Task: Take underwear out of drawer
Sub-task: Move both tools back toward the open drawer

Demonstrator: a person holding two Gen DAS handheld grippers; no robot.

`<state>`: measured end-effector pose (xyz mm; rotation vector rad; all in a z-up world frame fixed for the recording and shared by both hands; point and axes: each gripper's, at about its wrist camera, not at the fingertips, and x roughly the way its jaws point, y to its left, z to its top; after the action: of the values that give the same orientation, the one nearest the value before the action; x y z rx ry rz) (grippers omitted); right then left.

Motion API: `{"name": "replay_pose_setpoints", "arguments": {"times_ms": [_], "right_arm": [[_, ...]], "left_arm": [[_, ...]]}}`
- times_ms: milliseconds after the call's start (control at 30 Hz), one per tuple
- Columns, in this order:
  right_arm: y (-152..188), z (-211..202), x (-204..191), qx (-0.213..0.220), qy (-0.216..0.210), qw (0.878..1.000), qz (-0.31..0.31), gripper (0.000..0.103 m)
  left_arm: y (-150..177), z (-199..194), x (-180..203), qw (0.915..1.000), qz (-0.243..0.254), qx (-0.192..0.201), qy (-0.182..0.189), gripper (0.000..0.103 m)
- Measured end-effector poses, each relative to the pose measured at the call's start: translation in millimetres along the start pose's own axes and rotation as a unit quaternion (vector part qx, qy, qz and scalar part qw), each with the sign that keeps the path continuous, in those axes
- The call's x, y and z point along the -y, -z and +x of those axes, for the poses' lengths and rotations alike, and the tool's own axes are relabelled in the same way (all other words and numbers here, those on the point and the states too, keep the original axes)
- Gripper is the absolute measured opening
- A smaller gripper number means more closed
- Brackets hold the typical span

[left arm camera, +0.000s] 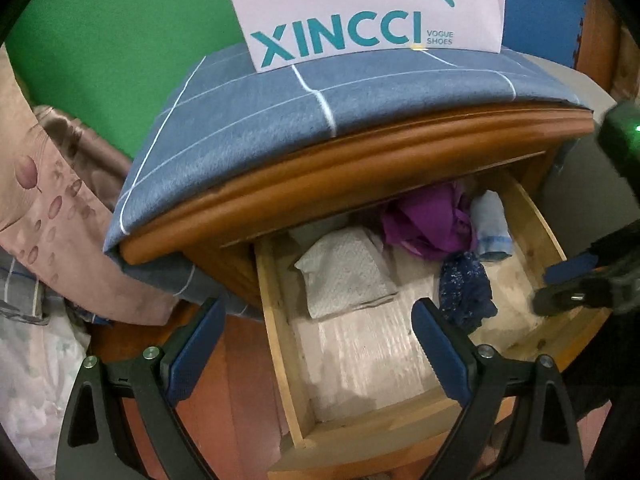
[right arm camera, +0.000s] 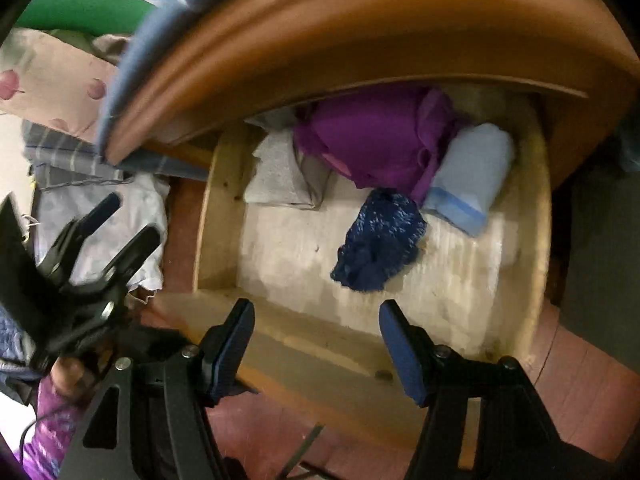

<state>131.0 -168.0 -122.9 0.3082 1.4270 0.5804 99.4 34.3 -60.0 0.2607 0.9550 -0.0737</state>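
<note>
The dark blue underwear (right arm camera: pixel 378 240) lies crumpled on the pale floor of the open drawer (right arm camera: pixel 218 216), toward its right side and about midway between front and back, untouched so far. Just behind it, against the back edge under the cabinet's overhanging top, sits a purple garment (right arm camera: pixel 372 136), with a rolled light-blue cloth (right arm camera: pixel 470 178) touching it in the back right corner and a folded grey piece (right arm camera: pixel 280 176) in the back left corner. My right tongs (right arm camera: pixel 316 344) hover over the drawer's front edge with the jaws spread apart and nothing between them; they point down toward the blue bundle, which is near but not yet reached. My left tongs (left arm camera: pixel 320 340) stand wide open too, empty, straddling the drawer's left wall with one finger outside it. On top of the cabinet lies a blue checked cloth (left arm camera: pixel 248 120) with a white shoe box (left arm camera: pixel 360 12) on it. As I judge it, the drawer is already pulled out, so the opening part is done; still left are closing on the underwear and lifting it clear.
</note>
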Motion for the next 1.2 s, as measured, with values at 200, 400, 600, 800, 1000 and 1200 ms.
{"name": "replay_pose_setpoints", "arguments": {"times_ms": [200,400,600,800,1000,1200], "right_arm": [[-22.6,50.3,-13.9,-0.028,0.095,0.995,-0.009,0.066],[-33.0,87.7,-16.7,-0.048,0.173,0.984,-0.012,0.066],[-39.3,99.6,-5.1,-0.06,0.201,0.978,0.013,0.066],[-38.0,94.4,10.3,-0.074,0.131,0.988,0.027,0.015],[-14.3,71.4,14.8,-0.06,0.103,0.993,0.002,0.012],[19.7,31.7,15.4,-0.036,0.077,0.996,-0.012,0.012]], "left_arm": [[8.5,-3.4,-17.0,0.9996,-0.025,0.008,0.005,0.093],[13.0,-4.8,-28.7,0.9987,-0.041,0.011,0.028,0.093],[13.8,-4.1,-28.3,0.9988,-0.035,0.013,0.032,0.093],[13.2,-3.9,-30.5,0.9983,-0.044,0.019,0.034,0.093],[13.6,-0.6,-29.1,0.9976,-0.053,0.01,0.043,0.093],[13.1,10.4,-1.0,0.9995,-0.015,-0.007,0.027,0.093]]}}
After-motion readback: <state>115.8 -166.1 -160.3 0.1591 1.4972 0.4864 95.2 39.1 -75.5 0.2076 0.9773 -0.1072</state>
